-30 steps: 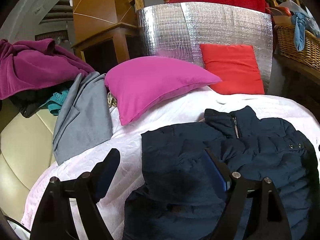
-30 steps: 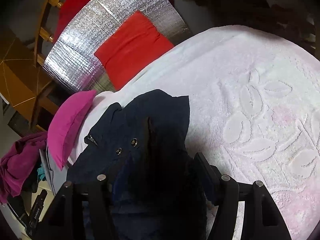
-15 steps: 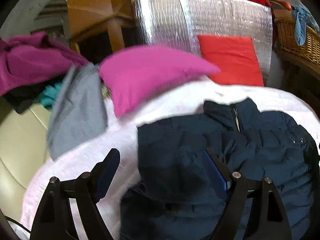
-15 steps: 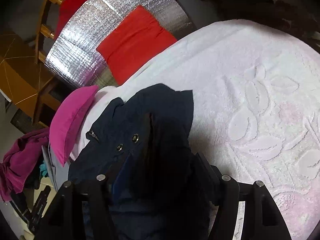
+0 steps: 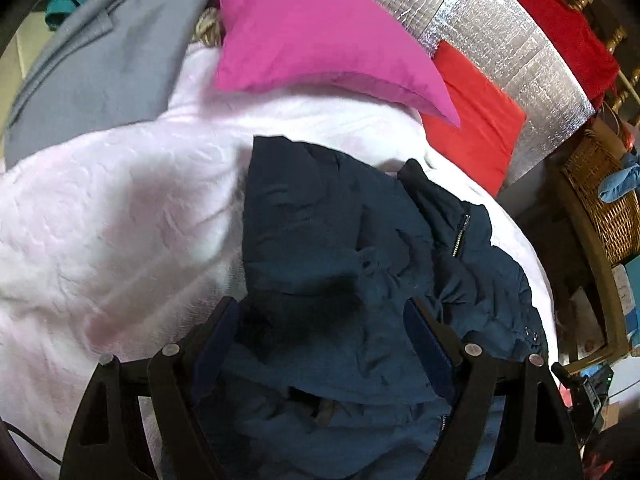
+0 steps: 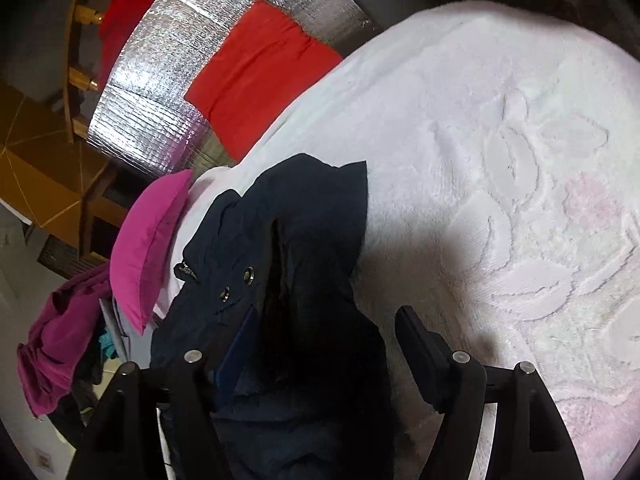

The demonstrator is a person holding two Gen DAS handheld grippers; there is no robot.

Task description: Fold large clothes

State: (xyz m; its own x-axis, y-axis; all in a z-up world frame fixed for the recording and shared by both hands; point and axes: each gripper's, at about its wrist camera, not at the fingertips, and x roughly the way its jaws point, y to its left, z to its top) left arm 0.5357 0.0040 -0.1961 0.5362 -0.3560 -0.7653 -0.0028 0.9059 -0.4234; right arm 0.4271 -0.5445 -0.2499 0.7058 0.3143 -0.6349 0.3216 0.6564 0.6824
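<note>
Left wrist view, nearest the lens: the left gripper (image 5: 320, 324) angles downward over the navy jacket (image 5: 352, 264), its two fingers spread wide. Jacket fabric fills the gap between them, but neither pad presses on it. The finger bases run off the bottom edge, and the hand behind them is out of sight.

Right wrist view, nearest the lens: the right gripper (image 6: 324, 328) also tilts downward, its jaws opening. A dark fold of the jacket (image 6: 304, 240) rises between the fingers and hides most of the blue pad on the left finger (image 6: 236, 344); whether that pad touches the cloth cannot be told. The other finger stands clear over the white bedspread (image 6: 500, 168).

Middle ground: the jacket lies crumpled on the bedspread (image 5: 112, 216), collar and zip toward the pillows, two snap buttons showing. Its lower part is cut off by the frame edges.

Farther back: a pink pillow (image 5: 320, 28) and a red pillow (image 5: 476, 120) lean against a silver foil panel (image 5: 500, 36). A grey garment (image 5: 100, 52) lies left of the pink pillow, blurred. A wicker basket (image 5: 604, 200) sits at the far right, partly cropped.
</note>
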